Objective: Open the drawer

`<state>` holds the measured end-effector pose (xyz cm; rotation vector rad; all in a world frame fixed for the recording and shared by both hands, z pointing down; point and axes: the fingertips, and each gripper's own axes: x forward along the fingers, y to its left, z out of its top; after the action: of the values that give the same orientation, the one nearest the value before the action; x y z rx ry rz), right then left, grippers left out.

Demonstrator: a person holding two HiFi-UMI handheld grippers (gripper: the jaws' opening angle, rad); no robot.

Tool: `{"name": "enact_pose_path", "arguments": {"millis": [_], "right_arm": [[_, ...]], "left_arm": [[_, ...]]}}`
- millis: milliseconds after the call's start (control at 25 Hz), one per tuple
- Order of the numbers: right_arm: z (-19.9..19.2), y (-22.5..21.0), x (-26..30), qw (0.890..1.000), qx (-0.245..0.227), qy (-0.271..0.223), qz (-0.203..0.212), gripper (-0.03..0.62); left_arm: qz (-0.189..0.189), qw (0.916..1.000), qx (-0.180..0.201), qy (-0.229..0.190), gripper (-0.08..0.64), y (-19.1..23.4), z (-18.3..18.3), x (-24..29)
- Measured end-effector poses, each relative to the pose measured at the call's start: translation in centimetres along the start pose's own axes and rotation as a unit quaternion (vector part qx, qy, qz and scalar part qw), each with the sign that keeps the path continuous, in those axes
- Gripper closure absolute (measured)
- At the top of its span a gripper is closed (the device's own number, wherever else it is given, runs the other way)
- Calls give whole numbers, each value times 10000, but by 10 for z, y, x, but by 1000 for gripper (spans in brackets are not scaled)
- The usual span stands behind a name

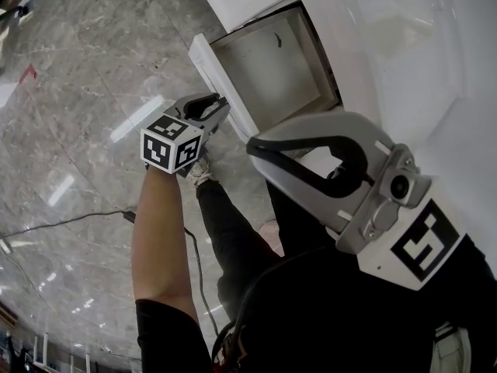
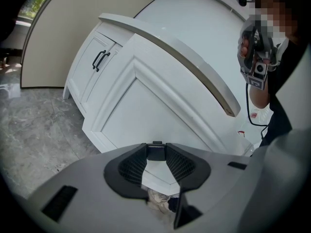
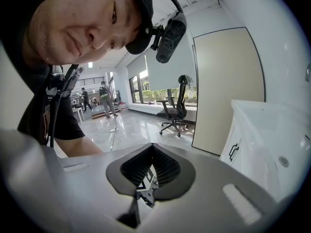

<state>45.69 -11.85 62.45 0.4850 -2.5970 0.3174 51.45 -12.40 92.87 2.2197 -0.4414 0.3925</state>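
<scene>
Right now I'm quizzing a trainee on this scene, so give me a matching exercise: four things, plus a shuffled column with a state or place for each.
Things:
1. drawer
2. left gripper
3. right gripper
4. office chair

States or places:
A. jaws together, nothing between them
B. pulled out, inside showing
C. standing far off on the marble floor
D. closed on the black drawer handle

Pairs: 1-B, 2-D, 3-A, 4-C

The right gripper (image 1: 255, 148) hid the near corner of the drawer (image 1: 268, 72) from us. We saw only a black sliver of its handle (image 2: 155, 153) between the jaws of the left gripper (image 2: 155, 149). The distant people (image 3: 104, 98) were too small to make out.
</scene>
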Motion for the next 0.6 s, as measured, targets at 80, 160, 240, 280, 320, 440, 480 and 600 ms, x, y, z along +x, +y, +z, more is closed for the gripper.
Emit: {"name": "enact_pose_path", "arguments": {"millis": [80, 160, 240, 280, 320, 440, 480, 600], "right_arm": [[2, 2, 3, 10000, 5, -2, -16, 594], [2, 2, 4, 10000, 3, -4, -22, 594], [2, 2, 3, 10000, -14, 1, -26, 594], [2, 2, 3, 10000, -21, 4, -28, 594], [1, 2, 3, 10000, -24, 8, -30, 594], [1, 2, 3, 10000, -16, 9, -33, 594], [2, 2, 4, 10000, -17, 5, -32, 594], [2, 3, 3, 10000, -28, -3, -32, 594]], "left_arm": [[0, 10000, 6, 3, 434, 0, -1, -3], [-9, 10000, 5, -5, 434, 0, -1, -3], [-16, 10000, -3, -25, 434, 0, 0, -3], [-15, 10000, -7, -32, 434, 0, 0, -3], [-11, 10000, -10, -34, 434, 0, 0, -3], [-8, 10000, -14, -24, 434, 0, -1, -3], [-13, 10000, -14, -19, 434, 0, -1, -3], [-30, 10000, -8, -15, 434, 0, -1, -3]]}}
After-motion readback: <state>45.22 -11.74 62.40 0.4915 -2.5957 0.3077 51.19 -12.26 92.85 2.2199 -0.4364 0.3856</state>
